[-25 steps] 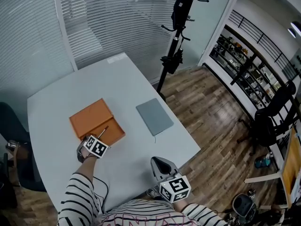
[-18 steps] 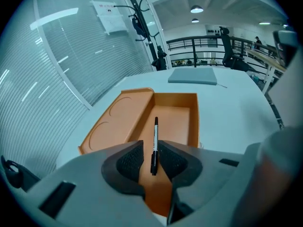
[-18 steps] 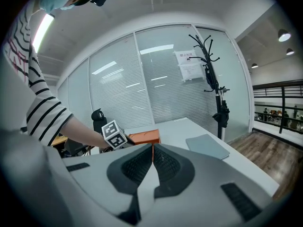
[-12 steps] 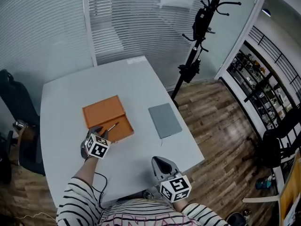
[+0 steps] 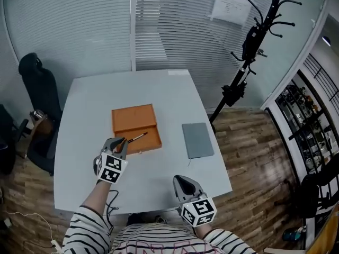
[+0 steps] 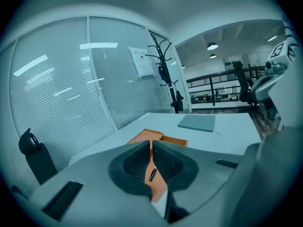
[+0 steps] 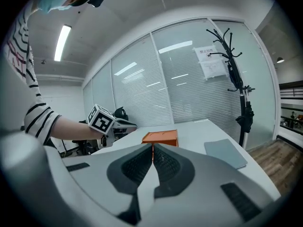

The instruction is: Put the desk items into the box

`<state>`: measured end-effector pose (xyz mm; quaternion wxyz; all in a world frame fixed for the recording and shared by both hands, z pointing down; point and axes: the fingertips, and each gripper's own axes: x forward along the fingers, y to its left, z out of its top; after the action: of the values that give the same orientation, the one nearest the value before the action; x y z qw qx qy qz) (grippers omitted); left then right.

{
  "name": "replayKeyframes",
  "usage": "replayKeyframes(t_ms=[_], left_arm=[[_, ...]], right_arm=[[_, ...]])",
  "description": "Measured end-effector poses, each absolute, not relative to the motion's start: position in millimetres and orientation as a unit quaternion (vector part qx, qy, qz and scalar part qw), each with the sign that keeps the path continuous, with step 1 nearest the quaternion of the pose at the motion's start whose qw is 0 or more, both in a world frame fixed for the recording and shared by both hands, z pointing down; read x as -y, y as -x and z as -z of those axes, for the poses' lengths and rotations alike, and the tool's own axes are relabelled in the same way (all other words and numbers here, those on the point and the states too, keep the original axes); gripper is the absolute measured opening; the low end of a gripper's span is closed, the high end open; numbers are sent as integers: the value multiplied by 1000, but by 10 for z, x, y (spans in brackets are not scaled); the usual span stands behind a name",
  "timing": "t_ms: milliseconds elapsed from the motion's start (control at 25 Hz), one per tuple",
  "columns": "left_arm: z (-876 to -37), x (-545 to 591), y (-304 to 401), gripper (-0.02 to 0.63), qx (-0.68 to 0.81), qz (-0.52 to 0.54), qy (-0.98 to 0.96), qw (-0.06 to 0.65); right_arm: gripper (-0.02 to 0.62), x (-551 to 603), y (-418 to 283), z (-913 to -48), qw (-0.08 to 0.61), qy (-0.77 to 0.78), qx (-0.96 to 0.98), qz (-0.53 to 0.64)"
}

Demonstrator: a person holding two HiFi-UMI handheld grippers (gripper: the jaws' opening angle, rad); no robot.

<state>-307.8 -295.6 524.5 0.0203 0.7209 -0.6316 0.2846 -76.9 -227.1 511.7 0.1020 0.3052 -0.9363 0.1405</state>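
Note:
An orange box point(image 5: 135, 128) lies open on the white table point(image 5: 85, 105), its lid folded back to the far side. My left gripper point(image 5: 123, 141) hangs at the box's near left corner, shut on a thin dark pen point(image 5: 137, 137) whose free end points over the box tray. The left gripper view has that pen point(image 6: 152, 174) pinched between the jaws, the box point(image 6: 158, 137) just beyond. My right gripper point(image 5: 179, 180) is shut and holds nothing, low near the table's front edge. A grey notebook point(image 5: 197, 139) lies right of the box.
A black office chair point(image 5: 36, 83) stands at the table's left side. A black coat stand point(image 5: 253, 33) rises on the wooden floor to the right. Glass walls with blinds close off the back. The notebook point(image 7: 226, 153) lies ahead and to the right of my right gripper point(image 7: 153, 148).
The head view has swung, so the table sits more centred. My left gripper still holds the pen at the box's near edge. The right gripper has hardly moved.

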Motion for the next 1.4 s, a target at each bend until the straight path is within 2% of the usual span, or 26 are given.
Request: replayKeyframes(t_ms=[440, 1400], left_arm=[[-4749, 2166, 2738, 23, 675, -204, -709, 0], [-5173, 530, 2149, 21, 762, -95, -633, 95]], right_arm=[[26, 2134, 690, -5060, 96, -256, 954, -122], [26, 1588, 745, -5209, 116, -153, 974, -117]])
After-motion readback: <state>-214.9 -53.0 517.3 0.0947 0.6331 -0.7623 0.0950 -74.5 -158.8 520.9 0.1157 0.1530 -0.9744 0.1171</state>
